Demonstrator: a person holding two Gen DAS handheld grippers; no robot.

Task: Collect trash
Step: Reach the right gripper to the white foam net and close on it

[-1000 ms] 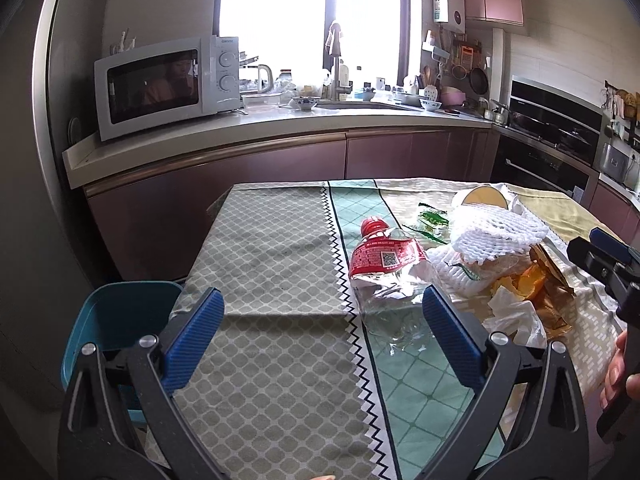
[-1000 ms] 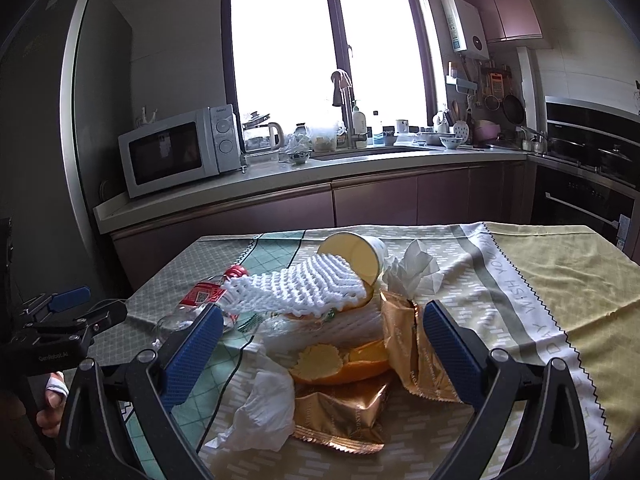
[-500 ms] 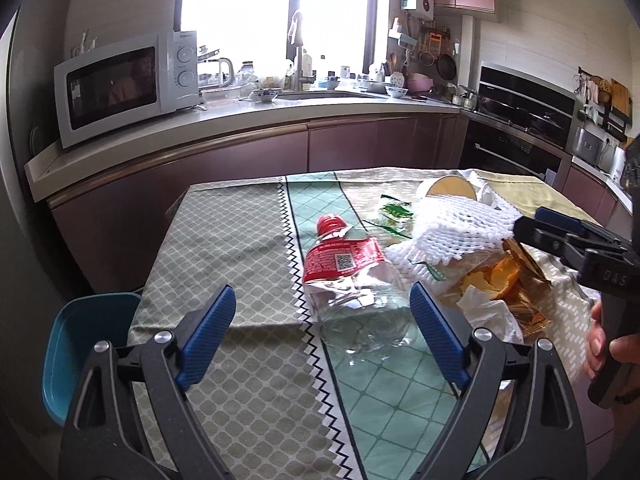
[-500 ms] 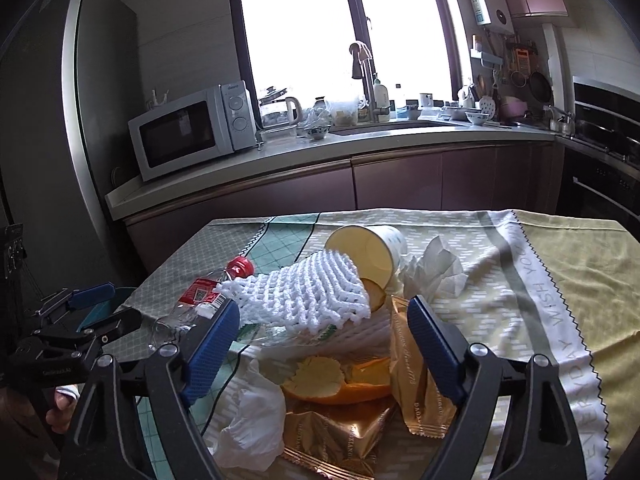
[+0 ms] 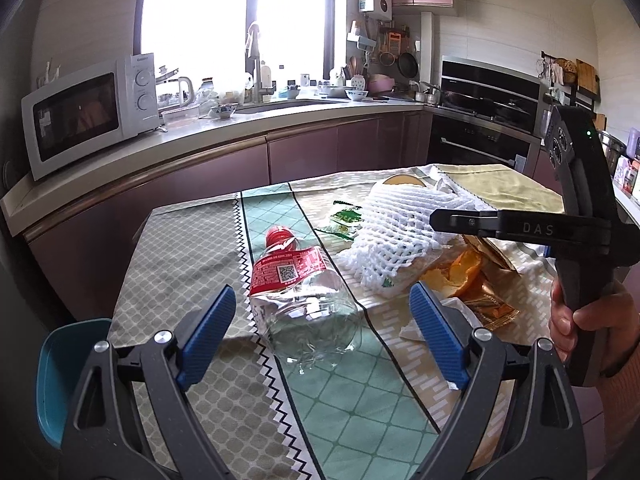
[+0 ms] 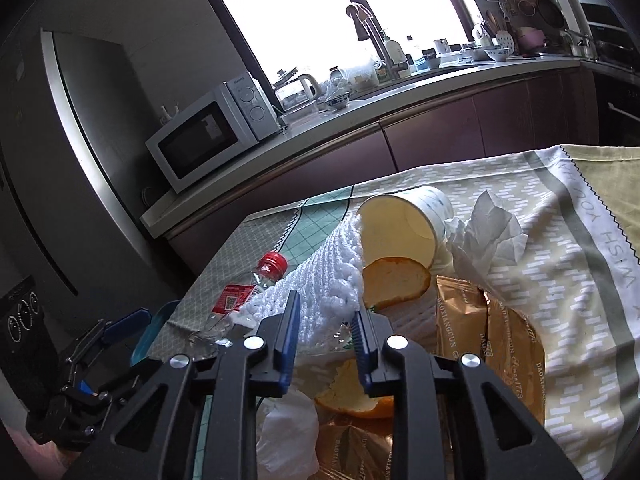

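I see a kitchen lit by a tall, overexposed window (image 5: 240,20) above a sink faucet (image 5: 256,64). A white microwave (image 5: 88,110) sits on a pale countertop (image 5: 200,136) over mauve cabinets (image 5: 320,148), beside a dark refrigerator (image 6: 80,140). A built-in black oven (image 5: 488,100) stands at right, and a patterned tablecloth (image 5: 180,248) covers the table.

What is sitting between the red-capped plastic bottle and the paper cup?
The white foam net lies between the bottle and the paper cup, reaching the cup's mouth; the right wrist view shows it.
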